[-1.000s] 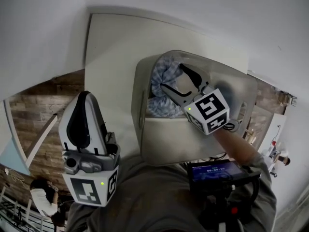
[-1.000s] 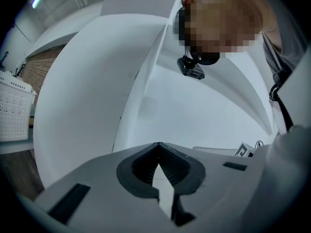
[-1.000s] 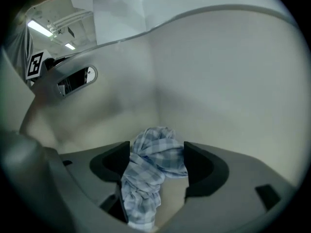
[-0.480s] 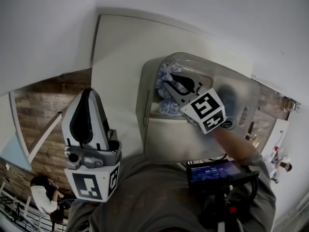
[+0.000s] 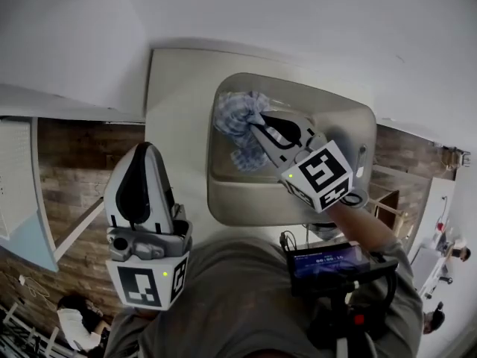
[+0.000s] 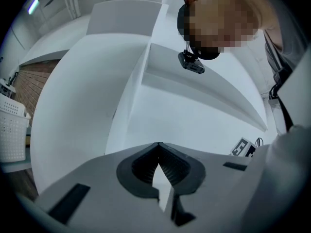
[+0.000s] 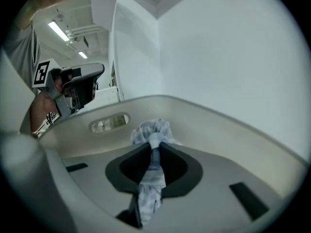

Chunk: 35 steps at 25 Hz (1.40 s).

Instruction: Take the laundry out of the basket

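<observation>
A beige laundry basket (image 5: 253, 211) stands on a white tabletop (image 5: 179, 103). My right gripper (image 5: 257, 129) reaches over its opening. Its jaws have just been closing and now pinch a blue-and-white checked cloth (image 5: 235, 121), which bunches at the fingertips above the basket's inside. In the right gripper view the cloth (image 7: 150, 183) runs between the pads of the right gripper (image 7: 154, 142) and bulges out past them, with the basket wall (image 7: 218, 125) behind. My left gripper (image 5: 145, 149) is held to the left of the basket, shut and empty. In its own view the left gripper (image 6: 158, 147) points at a white wall.
The basket has a handle slot (image 7: 109, 123) in its far wall. A white perforated basket (image 6: 9, 130) stands at the left edge of the left gripper view. Brick-pattern floor (image 5: 74, 170) lies on both sides of the table. A screen device (image 5: 328, 263) hangs at my chest.
The right jaws went from wide open in the basket to shut on the checked cloth, then rose with it. The left gripper also came up a little.
</observation>
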Available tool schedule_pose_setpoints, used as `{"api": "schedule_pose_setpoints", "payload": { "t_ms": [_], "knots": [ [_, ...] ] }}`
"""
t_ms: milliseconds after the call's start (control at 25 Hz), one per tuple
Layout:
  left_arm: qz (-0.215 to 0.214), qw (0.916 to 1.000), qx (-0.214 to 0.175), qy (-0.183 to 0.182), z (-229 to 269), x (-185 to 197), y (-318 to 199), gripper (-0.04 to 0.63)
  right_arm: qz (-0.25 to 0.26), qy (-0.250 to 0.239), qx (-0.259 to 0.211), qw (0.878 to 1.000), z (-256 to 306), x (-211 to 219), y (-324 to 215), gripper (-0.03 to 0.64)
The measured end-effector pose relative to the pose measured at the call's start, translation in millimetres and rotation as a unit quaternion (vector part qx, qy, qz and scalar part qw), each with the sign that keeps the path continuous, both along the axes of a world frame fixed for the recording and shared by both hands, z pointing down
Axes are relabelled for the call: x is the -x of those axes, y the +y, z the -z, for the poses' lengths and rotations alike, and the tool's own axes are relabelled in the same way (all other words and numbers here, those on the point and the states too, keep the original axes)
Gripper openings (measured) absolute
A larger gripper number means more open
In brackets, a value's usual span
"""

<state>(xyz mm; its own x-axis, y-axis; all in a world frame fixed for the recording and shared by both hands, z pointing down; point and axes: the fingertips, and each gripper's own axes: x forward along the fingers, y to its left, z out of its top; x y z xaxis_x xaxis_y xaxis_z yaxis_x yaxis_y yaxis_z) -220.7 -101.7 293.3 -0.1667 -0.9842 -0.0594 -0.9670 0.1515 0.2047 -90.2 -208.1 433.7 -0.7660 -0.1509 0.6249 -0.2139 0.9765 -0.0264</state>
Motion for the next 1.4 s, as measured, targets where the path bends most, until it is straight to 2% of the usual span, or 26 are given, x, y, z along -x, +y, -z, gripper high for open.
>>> {"api": "schedule_pose_setpoints", "payload": {
  "t_ms": [160,320,520,680,840,1040,1320,1400],
  "knots": [
    [-0.023,0.9988,-0.035,-0.025,34,-26,14,0.008,-0.027,-0.071,-0.046,0.996,61,-7,3,0.064],
    [-0.047,0.9961,-0.062,-0.041,58,-55,32,0.008,-0.056,-0.136,-0.082,0.986,127,-24,9,0.064],
    [-0.084,0.9921,-0.076,-0.053,80,-103,45,0.008,-0.093,-0.195,-0.134,0.967,206,-68,14,0.064],
    [-0.118,0.9861,-0.096,-0.067,88,-121,56,0.008,-0.122,-0.226,-0.184,0.949,251,-92,25,0.064],
    [-0.143,0.9817,-0.104,-0.071,76,-112,63,0.008,-0.152,-0.238,-0.219,0.934,267,-100,35,0.064],
    [-0.179,0.9766,-0.102,-0.06,45,-88,56,0.008,-0.192,-0.23,-0.251,0.921,263,-94,38,0.064],
    [-0.228,0.9673,-0.101,-0.045,31,-64,33,0.008,-0.248,-0.208,-0.275,0.905,260,-93,34,0.064],
    [-0.243,0.9634,-0.103,-0.044,34,-68,30,0.008,-0.267,-0.2,-0.278,0.901,259,-104,38,0.064]
  ]
}}
